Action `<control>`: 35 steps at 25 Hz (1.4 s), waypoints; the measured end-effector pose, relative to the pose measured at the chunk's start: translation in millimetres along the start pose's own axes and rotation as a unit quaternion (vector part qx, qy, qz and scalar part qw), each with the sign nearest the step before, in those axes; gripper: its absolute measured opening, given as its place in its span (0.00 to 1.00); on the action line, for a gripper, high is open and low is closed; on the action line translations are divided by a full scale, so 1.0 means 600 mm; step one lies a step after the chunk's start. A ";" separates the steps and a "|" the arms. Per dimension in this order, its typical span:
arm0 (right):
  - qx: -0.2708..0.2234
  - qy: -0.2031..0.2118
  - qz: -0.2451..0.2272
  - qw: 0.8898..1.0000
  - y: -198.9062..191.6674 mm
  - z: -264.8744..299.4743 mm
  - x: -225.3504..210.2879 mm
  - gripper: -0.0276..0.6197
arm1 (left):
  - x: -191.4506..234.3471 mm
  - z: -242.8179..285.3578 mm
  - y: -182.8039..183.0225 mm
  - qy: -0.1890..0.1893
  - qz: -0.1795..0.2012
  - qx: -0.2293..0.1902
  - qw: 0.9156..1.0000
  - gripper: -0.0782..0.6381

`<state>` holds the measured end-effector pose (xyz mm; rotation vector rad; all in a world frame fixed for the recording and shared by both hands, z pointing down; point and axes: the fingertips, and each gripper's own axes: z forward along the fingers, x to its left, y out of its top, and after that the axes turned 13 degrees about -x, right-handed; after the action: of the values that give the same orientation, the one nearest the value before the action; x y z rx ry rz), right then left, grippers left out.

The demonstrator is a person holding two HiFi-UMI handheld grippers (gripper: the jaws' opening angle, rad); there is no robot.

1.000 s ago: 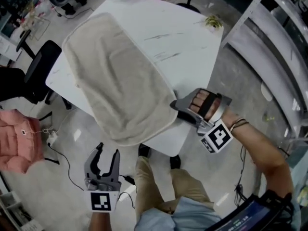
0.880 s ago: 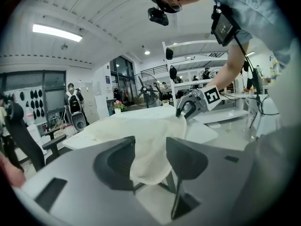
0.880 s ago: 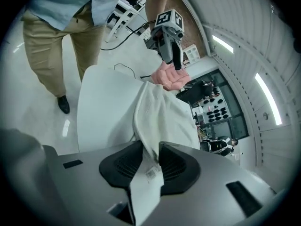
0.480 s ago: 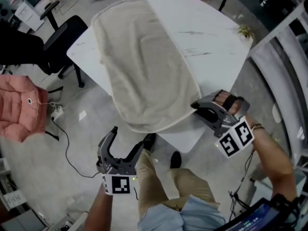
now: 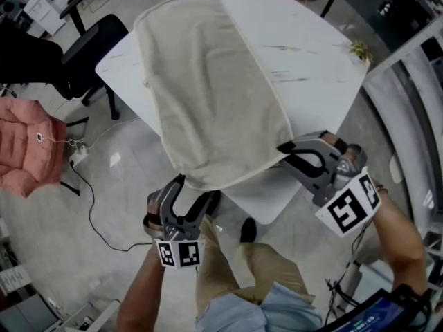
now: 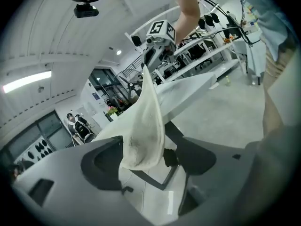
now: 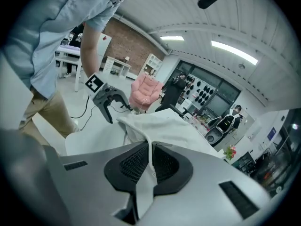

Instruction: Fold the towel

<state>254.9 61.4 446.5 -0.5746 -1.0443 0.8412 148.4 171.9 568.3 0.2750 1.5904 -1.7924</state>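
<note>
Towel (image 5: 208,81) lengthwise on table (image 5: 318,47), near end overhanging, right tongs (image 5: 284,146) pinching corner, left tongs (image 5: 195,189) spread

No word, number or brand can be read. The only printed signs are black-and-white square patterns without letters: the left marker (image 5: 180,254) on the cube behind the left gripper (image 5: 192,192), and the right marker (image 5: 347,210) behind the right gripper (image 5: 284,146).
</note>
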 end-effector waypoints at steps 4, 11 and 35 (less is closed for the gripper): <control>-0.012 -0.005 0.028 1.000 0.012 0.002 -0.010 0.09 | -0.002 0.009 -0.012 0.026 0.028 0.010 0.999 0.45; -0.019 -0.007 0.050 0.999 0.020 0.002 -0.015 0.09 | 0.003 0.008 -0.024 0.045 0.049 0.015 0.998 0.31; 0.019 -0.042 0.030 0.998 0.000 -0.060 0.029 0.09 | 0.112 -0.114 0.149 -0.058 -0.102 0.003 0.993 0.14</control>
<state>292.1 74.7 440.9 -0.5433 -1.0892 0.9421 135.9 212.4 444.1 0.0102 1.5770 -1.9307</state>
